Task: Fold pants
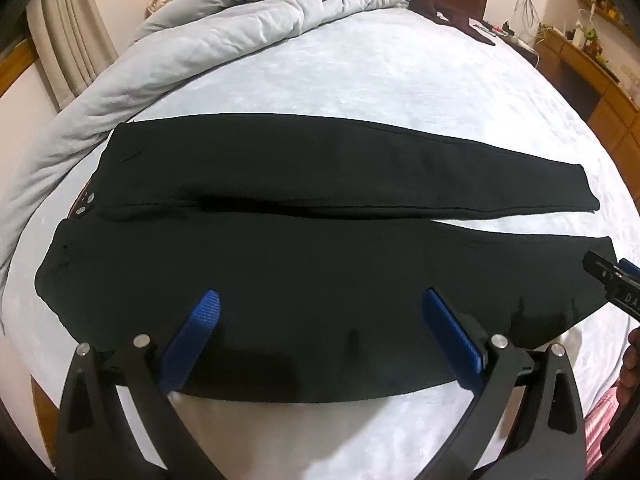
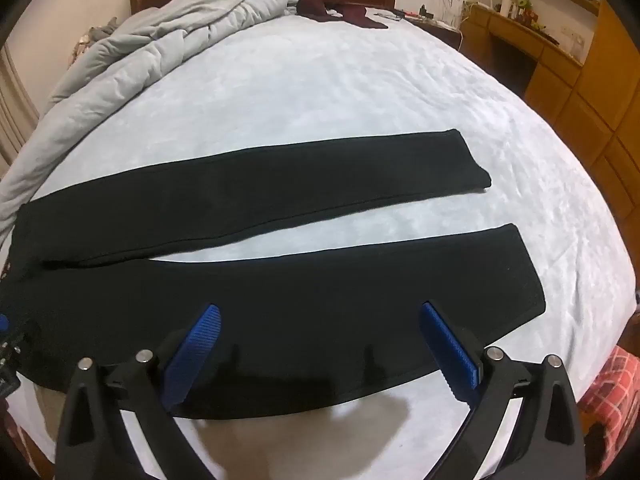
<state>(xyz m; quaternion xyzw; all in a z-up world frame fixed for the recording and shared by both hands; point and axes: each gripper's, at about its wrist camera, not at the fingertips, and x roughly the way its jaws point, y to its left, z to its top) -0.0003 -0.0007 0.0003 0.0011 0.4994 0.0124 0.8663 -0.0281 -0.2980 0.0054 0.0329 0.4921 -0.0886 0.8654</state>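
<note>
Pants [image 1: 280, 264] are lying flat on the bed [image 1: 360, 80], legs apart. Left gripper [image 1: 320, 300] and right gripper [image 2: 320, 316] are hovering over the near leg, jaws fully spread and empty. Folding is apparently not yet begun; the next move calls for pinching the near edge.

Each gripper [image 1: 320, 300] has black arms, ribbed blue pads [image 2: 198, 354] and silver pivot screws [image 2: 495, 353].

The pants [image 2: 248, 264] lie flat on the bed [image 2: 360, 92], legs side by side, with the duvet [image 2: 160, 44] bunched behind them.
</note>
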